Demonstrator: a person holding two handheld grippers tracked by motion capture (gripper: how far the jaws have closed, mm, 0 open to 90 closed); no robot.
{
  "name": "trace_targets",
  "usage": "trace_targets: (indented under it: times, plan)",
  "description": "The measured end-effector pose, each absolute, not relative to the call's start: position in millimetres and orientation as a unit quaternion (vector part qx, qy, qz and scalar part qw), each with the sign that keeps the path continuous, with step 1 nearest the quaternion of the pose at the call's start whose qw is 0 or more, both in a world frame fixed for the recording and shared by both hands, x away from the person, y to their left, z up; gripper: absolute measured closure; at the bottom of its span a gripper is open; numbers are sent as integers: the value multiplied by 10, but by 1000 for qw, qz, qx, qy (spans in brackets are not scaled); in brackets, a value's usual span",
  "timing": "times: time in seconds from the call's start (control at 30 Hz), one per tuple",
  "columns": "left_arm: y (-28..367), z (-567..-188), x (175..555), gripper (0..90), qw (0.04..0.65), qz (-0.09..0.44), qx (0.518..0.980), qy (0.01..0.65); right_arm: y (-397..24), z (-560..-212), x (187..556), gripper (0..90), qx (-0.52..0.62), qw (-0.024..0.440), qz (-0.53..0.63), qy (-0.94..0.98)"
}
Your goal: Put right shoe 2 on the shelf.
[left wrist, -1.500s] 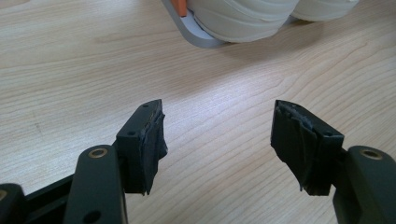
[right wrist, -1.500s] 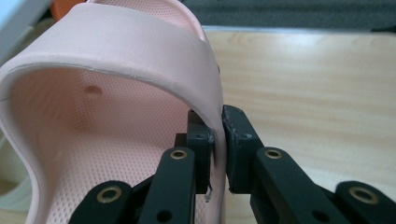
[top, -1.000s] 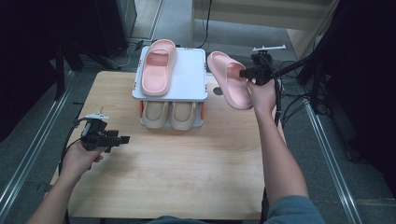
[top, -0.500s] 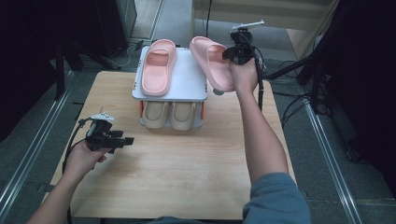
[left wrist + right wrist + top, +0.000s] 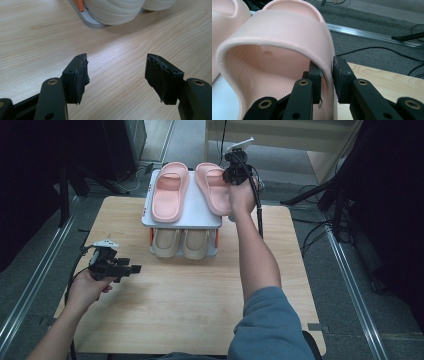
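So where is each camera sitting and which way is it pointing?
High view: above the person's side of the table, facing forward and down on the rack; both forearms, left gripper and right gripper show.
Left gripper view: on the left gripper, looking low across the table at the beige slippers; open jaws show.
Right gripper view: on the right gripper, facing the pink slipper; jaws straddle its strap.
Shared: the pink slipper appears in the high and right gripper views.

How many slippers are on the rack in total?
4: two pink, left pink slipper and right pink slipper, on the top shelf; the right gripper holds the right one. Two beige slippers sit underneath.
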State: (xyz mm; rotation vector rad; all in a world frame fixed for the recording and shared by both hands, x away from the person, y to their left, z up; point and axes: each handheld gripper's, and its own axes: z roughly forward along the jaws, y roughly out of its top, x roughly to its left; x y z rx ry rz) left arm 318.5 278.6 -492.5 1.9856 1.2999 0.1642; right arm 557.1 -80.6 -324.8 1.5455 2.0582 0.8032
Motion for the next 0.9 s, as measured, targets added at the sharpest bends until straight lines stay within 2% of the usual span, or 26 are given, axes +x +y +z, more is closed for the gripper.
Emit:
trace_targets:
  times: [0.3, 0.9]
  plan:
    - [2797, -4924, 3174, 350, 370, 63, 776, 507, -569, -3290, 5467, 749, 531, 213, 290, 767]
    - [2776, -4941, 3186, 350, 360, 67, 781, 506, -581, -3272, 5144, 688, 495, 171, 339, 781]
